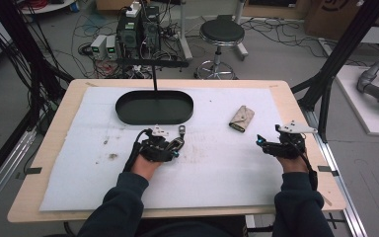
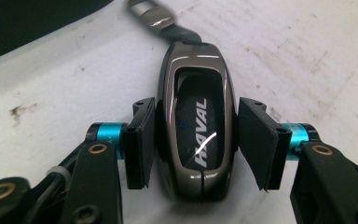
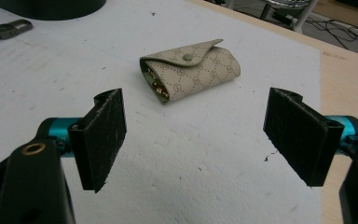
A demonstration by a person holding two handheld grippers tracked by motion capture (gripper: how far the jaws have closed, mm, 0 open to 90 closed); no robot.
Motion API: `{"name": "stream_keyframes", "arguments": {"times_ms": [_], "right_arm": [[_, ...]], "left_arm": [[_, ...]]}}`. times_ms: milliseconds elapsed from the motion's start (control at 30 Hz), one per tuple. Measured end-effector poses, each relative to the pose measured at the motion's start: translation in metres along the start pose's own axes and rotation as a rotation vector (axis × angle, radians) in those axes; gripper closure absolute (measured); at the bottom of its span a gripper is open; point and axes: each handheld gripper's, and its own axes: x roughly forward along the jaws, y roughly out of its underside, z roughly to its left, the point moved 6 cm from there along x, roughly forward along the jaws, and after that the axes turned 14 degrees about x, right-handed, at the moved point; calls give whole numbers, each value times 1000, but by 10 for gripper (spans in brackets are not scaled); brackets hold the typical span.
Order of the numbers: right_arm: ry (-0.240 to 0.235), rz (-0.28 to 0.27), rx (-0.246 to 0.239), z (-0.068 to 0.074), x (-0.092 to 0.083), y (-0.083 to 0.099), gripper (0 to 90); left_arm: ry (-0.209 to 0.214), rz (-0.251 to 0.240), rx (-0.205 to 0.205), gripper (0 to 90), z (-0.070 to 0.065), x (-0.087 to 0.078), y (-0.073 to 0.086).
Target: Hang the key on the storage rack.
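Glossy dark key fob point(image 2: 196, 135) — "HAVAL" in white — pinched in left tongs point(image 2: 193, 140) (right tongs point(image 3: 209, 140) spread)

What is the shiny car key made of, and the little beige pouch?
The car key looks like glossy dark plastic; light streaks reflect off it. The beige pouch seems to be coated fabric or faux leather: a printed pattern, a soft folded flap, a snap button.

Key fob point(image 1: 181, 132) lies between tray point(image 1: 128, 114) and pouch point(image 1: 242, 119).

Left claw point(image 1: 177, 144) at car key point(image 1: 181, 131), black tray point(image 1: 154, 107), wallet point(image 1: 242, 119)
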Motion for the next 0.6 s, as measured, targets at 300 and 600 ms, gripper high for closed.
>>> {"name": "stream_keyframes", "arguments": {"times_ms": [300, 600], "right_arm": [[1, 1, 0, 0, 0, 1, 215], [-8, 10, -9, 3, 2, 1, 216]], "left_arm": [[3, -14, -7, 498, 19, -19, 11], [-44, -83, 79, 319, 11, -3, -8]]}}
